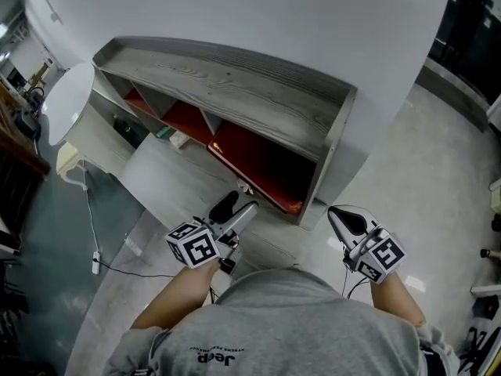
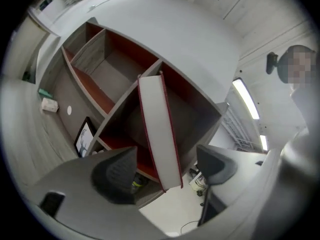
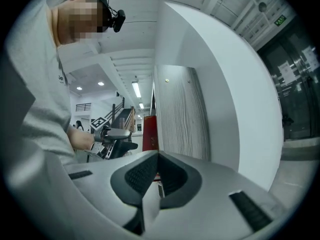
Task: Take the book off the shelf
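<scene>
A grey wooden shelf (image 1: 235,77) with red inner panels stands against a white wall. A red-covered book (image 1: 266,171) leans out of its lower right compartment. In the left gripper view the book (image 2: 160,129) shows its white page edge and stands tilted between the jaws. My left gripper (image 1: 237,207) is open, with its dark pads (image 2: 117,174) on either side of the book's lower end and apart from it. My right gripper (image 1: 348,219) hangs to the right of the shelf's end, shut on nothing, its pads (image 3: 142,176) pressed together. The right gripper view catches the book (image 3: 150,134) and the left gripper (image 3: 117,143).
A round white table (image 1: 66,100) stands left of the shelf. A framed picture (image 2: 85,134) and a small box (image 2: 49,104) sit in the left compartments. A cable (image 1: 94,225) runs across the floor at left. The shelf's grey side panel (image 3: 182,114) is close to my right gripper.
</scene>
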Demonstrator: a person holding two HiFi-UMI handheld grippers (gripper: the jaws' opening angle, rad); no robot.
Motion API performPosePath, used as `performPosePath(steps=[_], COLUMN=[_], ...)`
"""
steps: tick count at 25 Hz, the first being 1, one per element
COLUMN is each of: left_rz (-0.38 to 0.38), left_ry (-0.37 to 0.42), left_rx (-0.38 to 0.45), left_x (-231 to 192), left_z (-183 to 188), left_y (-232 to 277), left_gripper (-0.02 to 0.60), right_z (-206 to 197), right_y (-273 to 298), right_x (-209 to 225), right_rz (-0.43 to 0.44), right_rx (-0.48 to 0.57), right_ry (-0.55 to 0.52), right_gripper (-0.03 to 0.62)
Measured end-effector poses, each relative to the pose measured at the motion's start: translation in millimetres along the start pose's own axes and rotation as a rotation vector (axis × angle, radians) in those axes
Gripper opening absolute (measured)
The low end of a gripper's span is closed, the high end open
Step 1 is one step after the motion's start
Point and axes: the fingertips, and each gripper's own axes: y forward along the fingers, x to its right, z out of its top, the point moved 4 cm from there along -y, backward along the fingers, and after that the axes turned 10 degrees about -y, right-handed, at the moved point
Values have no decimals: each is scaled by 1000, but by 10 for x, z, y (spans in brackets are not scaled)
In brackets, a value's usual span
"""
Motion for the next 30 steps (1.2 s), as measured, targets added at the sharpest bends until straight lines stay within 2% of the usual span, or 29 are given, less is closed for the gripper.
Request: performPosePath(steps=[2, 3, 7, 11, 17, 18, 21, 26, 30], left_rz=[12, 15, 21, 49, 95, 98, 77, 66, 53], left_ry=[-58, -81, -149, -169, -134, -129, -132, -148, -174], left_rx=[-15, -17, -13, -4, 26, 33, 60, 96, 126], left_x=[-54, -65, -83, -127, -169, -171, -100, 51, 197], left_z=[79, 111, 184, 224, 291, 300, 322, 370, 314], left_y=[154, 228, 495, 682, 784, 786, 782, 576, 154], left_gripper=[454, 476, 483, 482, 410, 387, 266, 247, 247], right_z=[-9, -10, 25, 60, 75, 82, 118, 266, 419], right_y=[16, 30, 83, 112, 168, 179, 207, 296, 390], right_x=[-64, -99, -142, -93, -82, -95, -118, -211, -402], right_rz=[-10, -8, -6, -1, 35, 43, 61, 119, 229], right_rx=[-6, -11, -22, -28, -25, -25, -25, 6, 29], right_ry=[16, 15, 0, -7, -9, -14, -28, -51, -79], right_gripper=[12, 12, 15, 25, 25, 25, 25, 25, 25])
